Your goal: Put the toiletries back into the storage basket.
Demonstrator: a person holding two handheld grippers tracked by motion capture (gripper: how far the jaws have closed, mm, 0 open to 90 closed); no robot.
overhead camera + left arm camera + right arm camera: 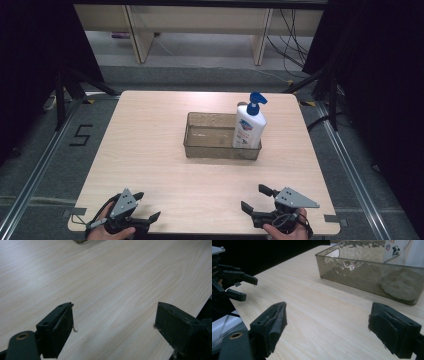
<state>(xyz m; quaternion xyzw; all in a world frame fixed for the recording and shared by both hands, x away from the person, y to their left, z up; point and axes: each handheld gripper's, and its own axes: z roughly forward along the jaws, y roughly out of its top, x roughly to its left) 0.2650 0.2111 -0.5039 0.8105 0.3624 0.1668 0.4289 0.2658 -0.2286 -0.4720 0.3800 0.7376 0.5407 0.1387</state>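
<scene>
My right hand-held gripper sits at the near edge of the tabletop, jaws spread apart and holding nothing. My left hand-held gripper rests at the same near edge, well off to the left, and its jaws also stand apart with only bare wood between them.

Farther out, past the middle of the tabletop, lies the tray, a clear smoky box with its long axis running left to right across my reach. Taking the tray as my landmark: my right hand-held gripper is on its near side, roughly in line with its right end, and my left one is on its near side too but well beyond its left end. In the right gripper view the tray's near wall stretches across just ahead of the jaws.

The bottle stands upright inside the tray at its right end, white body, blue pump on top, its long axis vertical. I judge it lies straight ahead of my right hand, so that hand is the nearer one for a reach.
</scene>
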